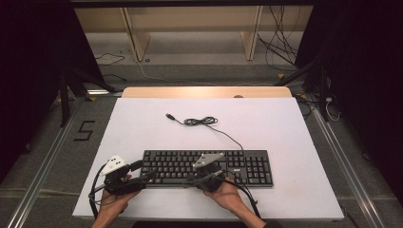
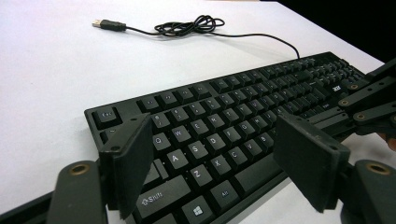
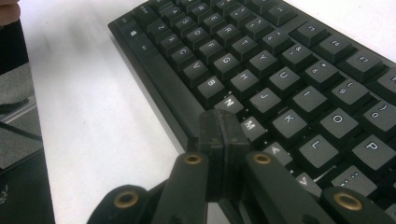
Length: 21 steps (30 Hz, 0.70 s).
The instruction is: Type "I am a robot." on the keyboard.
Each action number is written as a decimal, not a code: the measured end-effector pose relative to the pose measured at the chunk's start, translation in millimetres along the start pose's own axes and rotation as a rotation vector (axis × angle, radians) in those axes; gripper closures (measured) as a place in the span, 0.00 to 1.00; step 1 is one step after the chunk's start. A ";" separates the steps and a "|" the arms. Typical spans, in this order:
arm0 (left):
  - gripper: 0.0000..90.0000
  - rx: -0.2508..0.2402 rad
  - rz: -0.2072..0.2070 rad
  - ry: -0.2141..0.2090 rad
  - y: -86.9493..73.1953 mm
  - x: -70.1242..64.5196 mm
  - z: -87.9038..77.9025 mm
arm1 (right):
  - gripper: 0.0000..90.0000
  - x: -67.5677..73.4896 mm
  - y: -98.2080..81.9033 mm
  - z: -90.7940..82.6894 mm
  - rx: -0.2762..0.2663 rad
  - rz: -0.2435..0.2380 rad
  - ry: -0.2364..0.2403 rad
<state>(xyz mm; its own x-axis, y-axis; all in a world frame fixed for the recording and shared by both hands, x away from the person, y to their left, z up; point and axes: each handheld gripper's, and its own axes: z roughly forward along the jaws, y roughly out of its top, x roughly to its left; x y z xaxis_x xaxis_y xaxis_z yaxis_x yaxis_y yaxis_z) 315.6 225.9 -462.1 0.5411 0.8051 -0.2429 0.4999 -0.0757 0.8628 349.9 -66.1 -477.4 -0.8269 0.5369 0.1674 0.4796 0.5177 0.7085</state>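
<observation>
On the white table (image 1: 142, 123), operator, your scene reads:
Keyboard: black keyboard (image 1: 247, 166) lies flat near your edge; its cable (image 1: 202, 121) is coiled behind it, USB plug (image 2: 108, 24) free.
Left claw: your left claw (image 2: 215, 158) is spread wide, empty, over the keyboard's left end.
Right claw: your right claw (image 3: 223, 140) is pressed closed, empty, tips by the N and M keys.
</observation>
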 end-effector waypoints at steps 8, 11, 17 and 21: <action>0.32 0.003 0.000 0.000 -0.2 -0.6 0.7 | 1.00 1.7 -2.3 3.2 0.007 -0.016 -0.017; 0.32 0.003 0.000 -0.001 -0.3 -0.3 0.7 | 1.00 1.6 -2.2 3.2 0.007 -0.009 -0.014; 0.32 0.005 -0.003 0.002 -0.2 1.1 0.6 | 0.99 -0.5 -1.2 1.0 -0.009 0.022 0.001; 0.32 0.000 -0.010 0.003 -0.2 1.4 0.9 | 0.95 -2.6 0.9 -3.8 -0.043 0.041 0.011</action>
<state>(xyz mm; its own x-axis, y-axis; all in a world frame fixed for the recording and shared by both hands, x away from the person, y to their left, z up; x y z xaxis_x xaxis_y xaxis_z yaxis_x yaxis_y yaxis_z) 316.8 226.5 -463.0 0.5342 0.8076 -0.2499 0.5054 -0.0682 0.8602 351.3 -69.6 -474.5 -0.8099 0.5497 0.2047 0.5007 0.4661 0.7294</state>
